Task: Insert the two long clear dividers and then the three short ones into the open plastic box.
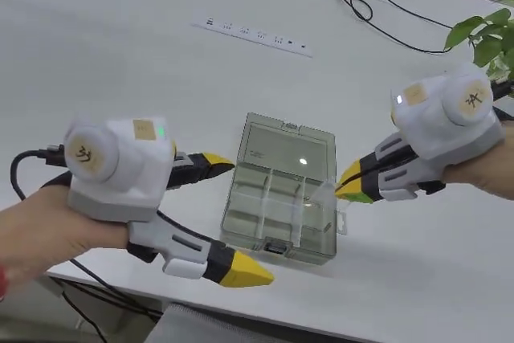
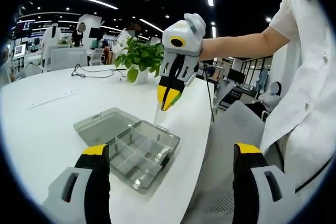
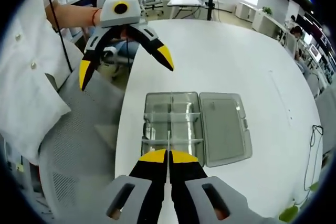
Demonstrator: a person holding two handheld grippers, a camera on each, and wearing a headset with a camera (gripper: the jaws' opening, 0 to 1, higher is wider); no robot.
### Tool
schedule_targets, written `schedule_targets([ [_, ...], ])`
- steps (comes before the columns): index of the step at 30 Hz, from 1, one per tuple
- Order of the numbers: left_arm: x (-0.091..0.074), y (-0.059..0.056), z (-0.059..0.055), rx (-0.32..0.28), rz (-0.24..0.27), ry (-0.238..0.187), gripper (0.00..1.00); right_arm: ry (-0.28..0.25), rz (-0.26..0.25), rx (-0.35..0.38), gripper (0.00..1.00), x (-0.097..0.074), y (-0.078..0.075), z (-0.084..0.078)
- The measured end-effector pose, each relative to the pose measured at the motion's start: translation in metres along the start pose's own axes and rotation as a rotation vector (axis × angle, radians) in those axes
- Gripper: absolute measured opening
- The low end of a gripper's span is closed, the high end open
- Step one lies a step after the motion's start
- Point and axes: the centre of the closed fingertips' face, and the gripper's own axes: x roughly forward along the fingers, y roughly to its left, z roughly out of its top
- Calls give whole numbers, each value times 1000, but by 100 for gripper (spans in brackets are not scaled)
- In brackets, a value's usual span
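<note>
The open plastic box lies near the table's front edge, its lid flat behind it. Clear dividers stand inside and split it into compartments. My right gripper is shut on a clear divider, which hangs just above the box's right side. In the right gripper view the divider shows edge-on ahead of the shut right gripper, over the box. My left gripper stands wide open at the box's left side, holding nothing. The left gripper view shows the right gripper with the divider over the box.
A white power strip lies on the table behind the box. A black cable and a green plant are at the far right. A grey chair stands close to the table's front edge.
</note>
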Motion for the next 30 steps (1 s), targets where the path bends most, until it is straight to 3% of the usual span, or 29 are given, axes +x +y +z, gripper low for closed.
schedule_targets([
  [7,-1,1,0,-7,4,-8,100,36,6,-12,2,10,3,-5],
  [30,1,2,5,-22,5,-30,100,61,27,-11,2,20,-6,-12],
])
